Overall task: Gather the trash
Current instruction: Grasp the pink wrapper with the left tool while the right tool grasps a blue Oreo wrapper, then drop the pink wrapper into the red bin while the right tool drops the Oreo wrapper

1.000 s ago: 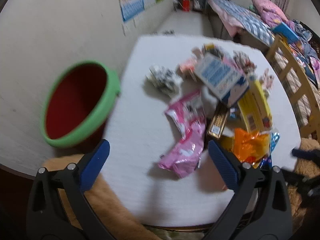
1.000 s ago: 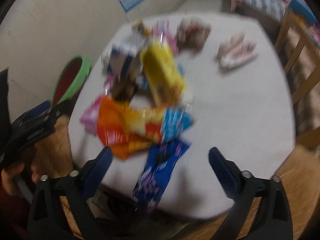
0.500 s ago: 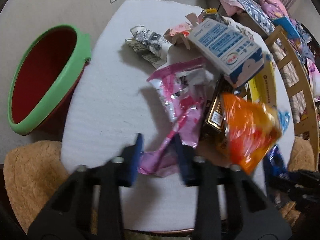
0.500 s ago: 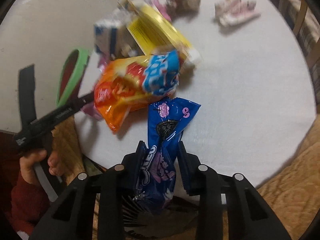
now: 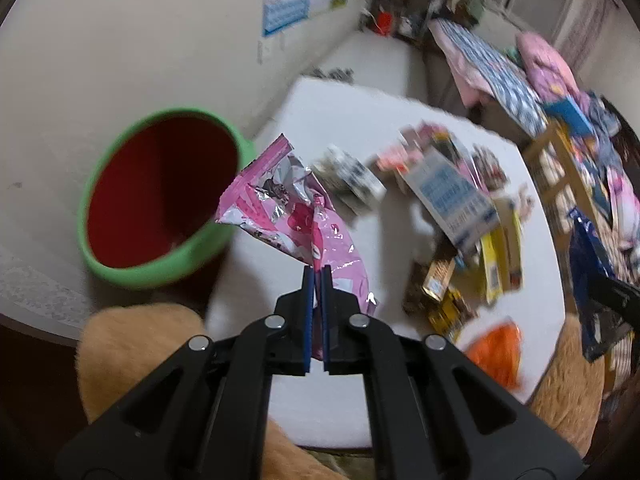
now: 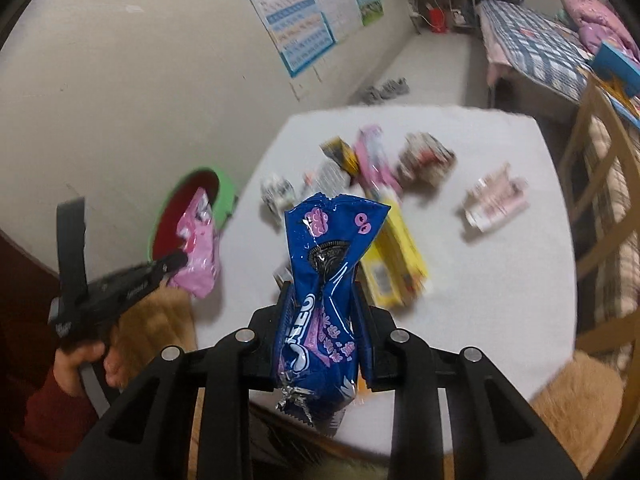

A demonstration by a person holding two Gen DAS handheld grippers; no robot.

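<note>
Mid-collect, both hands loaded. Left gripper (image 5: 315,280) is pressed together, pinching the pink wrapper (image 5: 296,216) by its lower edge; the wrapper hangs in the air just right of the bin (image 5: 120,268), its top corner overlapping the green rim in the left wrist view. The right wrist view shows the same: pink wrapper (image 6: 198,248) in front of the bin (image 6: 224,192) mouth, whether over it or beside it I can't tell.

Right gripper (image 6: 322,308) is clamped on the blue cookie pack (image 6: 328,264), held upright, nearer than the table (image 6: 500,280) clutter.

Judgement: carry-to-bin step. Next move for the left: shift further left until the wrapper is clearly over the red interior, then release. The wrapper is light and crinkled and may cling to a pad or drift onto the rim. Right follows with the blue pack.

Plenty left on the table: yellow box (image 6: 394,256), blue-and-white carton (image 5: 452,200), orange bag (image 5: 496,348), smaller wrappers further back.

Readable text: "OREO" on the blue pack, partly creased. Wall charts (image 6: 296,24) too blurred to read.
</note>
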